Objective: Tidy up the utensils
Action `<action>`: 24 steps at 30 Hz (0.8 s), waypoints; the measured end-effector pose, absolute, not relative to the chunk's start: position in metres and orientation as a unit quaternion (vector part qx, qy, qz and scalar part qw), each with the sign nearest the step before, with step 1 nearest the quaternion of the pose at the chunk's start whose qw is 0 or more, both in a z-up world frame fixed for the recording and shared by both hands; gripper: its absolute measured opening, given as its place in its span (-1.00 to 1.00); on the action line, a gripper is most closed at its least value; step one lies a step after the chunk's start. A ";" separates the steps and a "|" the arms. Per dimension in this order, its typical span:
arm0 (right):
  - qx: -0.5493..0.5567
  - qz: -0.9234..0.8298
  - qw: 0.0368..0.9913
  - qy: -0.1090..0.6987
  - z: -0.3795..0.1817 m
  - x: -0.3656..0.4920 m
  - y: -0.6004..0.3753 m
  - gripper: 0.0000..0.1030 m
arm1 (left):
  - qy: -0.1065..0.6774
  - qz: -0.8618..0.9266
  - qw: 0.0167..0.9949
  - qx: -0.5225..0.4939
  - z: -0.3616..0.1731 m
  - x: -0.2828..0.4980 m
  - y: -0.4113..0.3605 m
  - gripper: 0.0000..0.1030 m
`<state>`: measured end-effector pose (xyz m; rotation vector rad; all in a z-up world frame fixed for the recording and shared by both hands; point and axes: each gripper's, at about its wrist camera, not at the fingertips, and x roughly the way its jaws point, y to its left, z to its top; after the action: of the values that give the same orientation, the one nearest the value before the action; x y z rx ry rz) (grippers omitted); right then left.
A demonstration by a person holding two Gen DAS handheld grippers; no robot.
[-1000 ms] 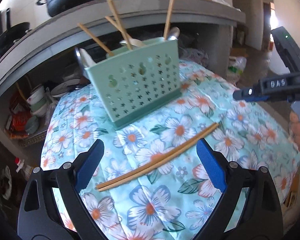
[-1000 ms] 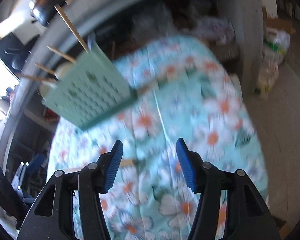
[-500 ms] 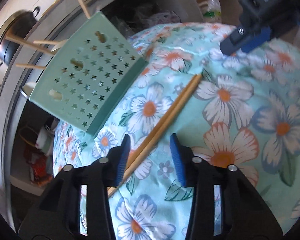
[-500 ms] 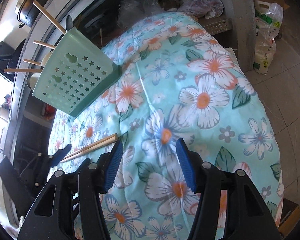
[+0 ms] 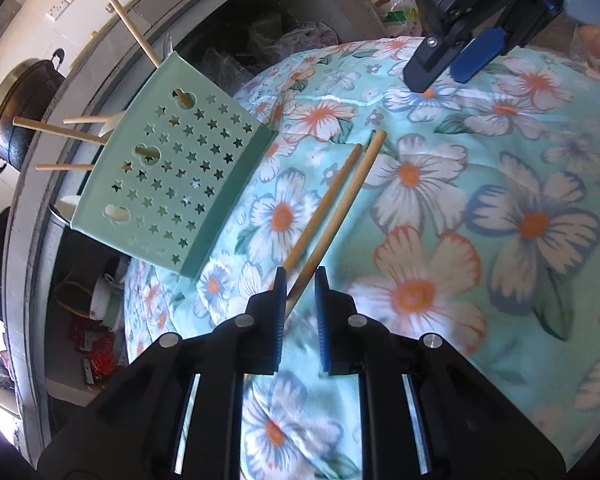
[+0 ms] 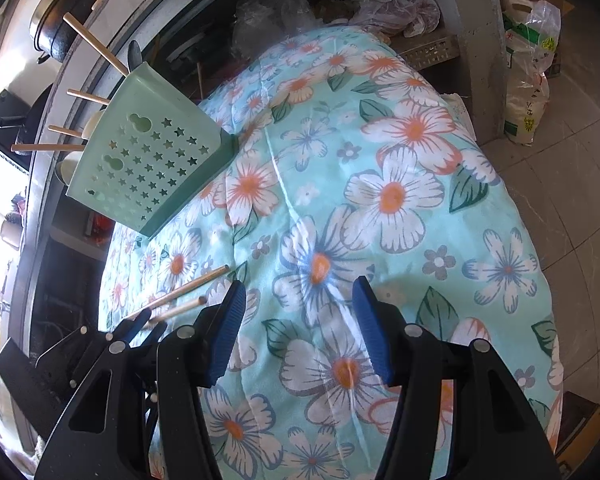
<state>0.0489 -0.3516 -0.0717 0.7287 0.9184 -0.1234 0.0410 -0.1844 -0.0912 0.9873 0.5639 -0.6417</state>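
A mint green utensil holder (image 5: 176, 184) with star cut-outs stands on the floral cloth and holds several wooden sticks and spoons. It also shows in the right wrist view (image 6: 148, 172). Two wooden chopsticks (image 5: 340, 200) lie on the cloth beside it, seen too in the right wrist view (image 6: 180, 292). My left gripper (image 5: 300, 276) is nearly shut around the chopsticks' near ends. My right gripper (image 6: 298, 292) is open and empty above the cloth, and appears at the top right of the left wrist view (image 5: 452, 56).
A grey concrete counter (image 5: 32, 200) runs behind the table with a black pot (image 5: 16, 120) on it. Shelves with clutter lie below. Plastic bags (image 6: 528, 72) stand on the tiled floor past the table's far edge.
My left gripper has closed from wide open to a narrow gap around the chopsticks' ends and rolled sideways. The chopsticks' far tips have spread apart. My right gripper has stayed open.
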 end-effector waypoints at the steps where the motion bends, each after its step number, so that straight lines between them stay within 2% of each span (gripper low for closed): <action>1: 0.343 -0.058 0.831 0.433 -0.072 0.049 -0.352 0.06 | 0.277 -0.305 0.790 0.453 -0.089 0.040 -0.182 -0.74; 6: 0.344 -0.057 0.831 0.433 -0.072 0.049 -0.351 0.06 | 0.318 -0.336 0.780 0.422 -0.082 0.033 -0.174 -0.59; 8: 0.343 -0.058 0.831 0.433 -0.072 0.048 -0.351 0.06 | 0.311 -0.345 0.780 0.420 -0.079 0.029 -0.172 -0.36; 10: 0.344 -0.059 0.831 0.433 -0.072 0.048 -0.350 0.06 | 0.298 -0.352 0.780 0.423 -0.076 0.026 -0.173 -0.30; 21: 0.346 -0.065 0.832 0.428 -0.069 0.043 -0.353 0.06 | 0.275 -0.381 0.755 0.457 -0.089 0.016 -0.208 -0.30; 24: 0.349 -0.065 0.832 0.426 -0.069 0.041 -0.355 0.06 | 0.280 -0.384 0.753 0.455 -0.092 0.018 -0.213 -0.40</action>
<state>0.0412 -0.3546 -0.0692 0.7400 0.9033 -0.1386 0.0178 -0.2131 -0.0921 0.9928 0.6117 -0.8378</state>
